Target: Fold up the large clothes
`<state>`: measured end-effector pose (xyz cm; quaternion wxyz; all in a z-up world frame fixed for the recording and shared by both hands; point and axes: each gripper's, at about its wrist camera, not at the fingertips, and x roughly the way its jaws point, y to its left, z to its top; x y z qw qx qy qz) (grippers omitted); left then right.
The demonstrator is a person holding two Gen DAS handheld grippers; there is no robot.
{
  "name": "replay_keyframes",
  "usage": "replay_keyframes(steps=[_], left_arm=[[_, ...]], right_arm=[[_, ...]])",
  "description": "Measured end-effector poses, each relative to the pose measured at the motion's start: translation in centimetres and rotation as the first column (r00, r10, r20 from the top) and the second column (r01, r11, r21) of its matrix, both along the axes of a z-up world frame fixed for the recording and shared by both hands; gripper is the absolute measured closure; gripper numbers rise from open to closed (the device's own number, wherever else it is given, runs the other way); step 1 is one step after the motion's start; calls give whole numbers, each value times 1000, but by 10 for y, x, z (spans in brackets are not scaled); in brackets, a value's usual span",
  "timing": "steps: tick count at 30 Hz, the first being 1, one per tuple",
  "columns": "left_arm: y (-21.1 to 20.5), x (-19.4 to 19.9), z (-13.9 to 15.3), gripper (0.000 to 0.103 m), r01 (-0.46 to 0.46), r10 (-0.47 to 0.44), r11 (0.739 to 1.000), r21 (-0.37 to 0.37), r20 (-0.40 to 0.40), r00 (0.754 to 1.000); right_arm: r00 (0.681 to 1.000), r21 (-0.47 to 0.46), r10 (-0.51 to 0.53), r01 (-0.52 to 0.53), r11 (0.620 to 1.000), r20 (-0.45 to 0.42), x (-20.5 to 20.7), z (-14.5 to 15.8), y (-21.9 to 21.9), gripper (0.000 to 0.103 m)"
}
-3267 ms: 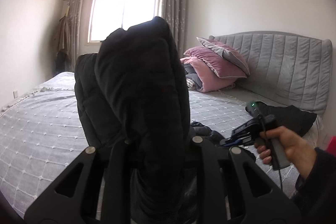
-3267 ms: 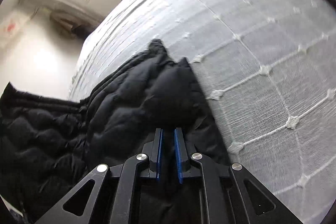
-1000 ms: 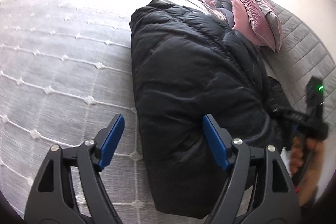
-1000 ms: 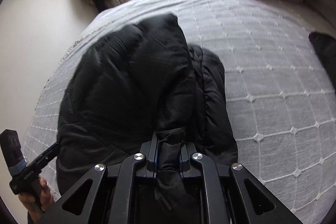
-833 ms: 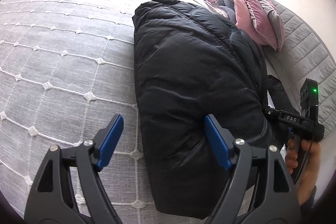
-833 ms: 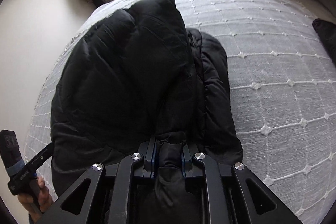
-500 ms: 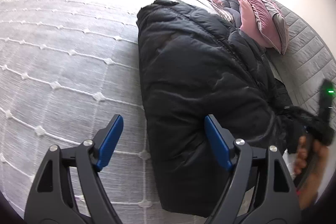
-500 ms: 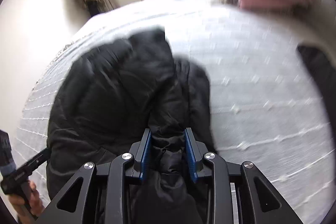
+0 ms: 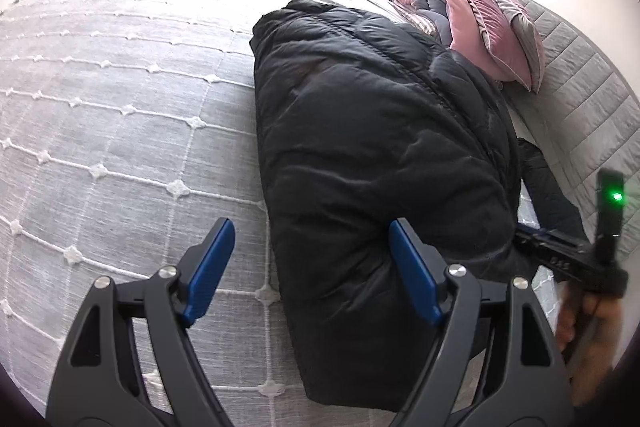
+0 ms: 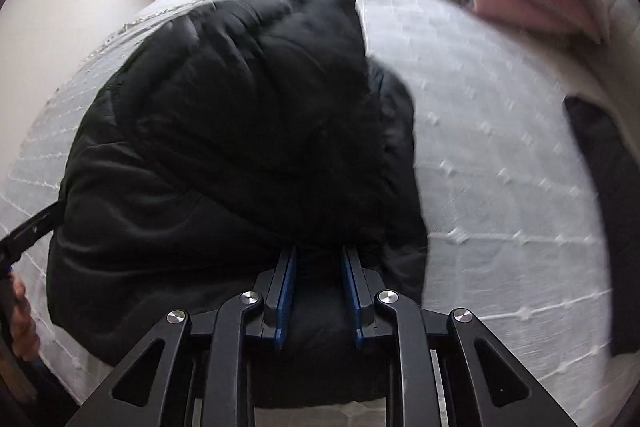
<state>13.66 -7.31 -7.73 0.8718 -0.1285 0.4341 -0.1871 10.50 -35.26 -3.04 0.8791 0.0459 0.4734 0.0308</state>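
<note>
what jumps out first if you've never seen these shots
A bulky black puffer jacket, folded into a thick bundle, lies across the pale grey quilted bedspread and fills both views. The left gripper hangs open at its near edge, while pink pillows are stacked beyond the jacket, by the headboard.

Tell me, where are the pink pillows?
In the left wrist view the pink pillows sit top right, against the headboard, just behind the folded black jacket on the bed.

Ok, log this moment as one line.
stage: fold laid on bed | black puffer jacket: folded bundle | left gripper: open, empty | right gripper: narrow gap over jacket edge, grip unclear, jaws just closing
</note>
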Motion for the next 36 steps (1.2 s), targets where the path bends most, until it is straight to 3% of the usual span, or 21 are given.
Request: replay_keyframes(steps=[7, 14, 15, 17, 18, 19, 21, 24, 30, 33, 36], left_arm=[[3, 2, -7, 23, -3, 2, 999, -34, -34, 999], [19, -3, -13, 23, -33, 25, 996, -80, -100, 995], [21, -5, -14, 23, -43, 32, 995, -88, -120, 992], [22, -11, -14, 23, -40, 22, 992, -118, -157, 987], [22, -14, -14, 23, -26, 4, 991, -130, -166, 986], [18, -17, -13, 23, -16, -6, 991, -132, -166, 986], [17, -20, -13, 23, -10, -11, 992, -126, -164, 986], [15, -16, -16, 23, -18, -7, 990, -140, -181, 983], [18, -13, -28, 22, -64, 4, 971, -232, -249, 969], [17, -15, -33, 19, -73, 1, 963, -261, -266, 964], [12, -16, -38, 17, -63, -21, 957, -284, -283, 959]], right_arm=[[999, 57, -13, 15, 998, -33, 11, -14, -6, 82], [996, 152, -79, 74, 986, 28, -11, 8, -20, 74], [995, 165, -89, 82, 983, 39, -15, 11, -23, 69], [992, 184, -111, 100, 978, 53, -25, 14, -28, 46], [989, 165, -133, 121, 979, 62, -31, 15, -28, 28], [985, 138, -155, 144, 980, 73, -34, 16, -30, 23], [979, 128, -187, 176, 976, 85, -43, 17, -35, 23], [977, 285, -215, 204, 937, 6, -42, 1, -55, 23], [965, 473, -234, 261, 841, -118, -29, -33, -83, 22], [960, 492, -241, 282, 824, -145, -26, -41, -92, 20], [960, 479, -234, 279, 832, -153, -23, -45, -94, 19]])
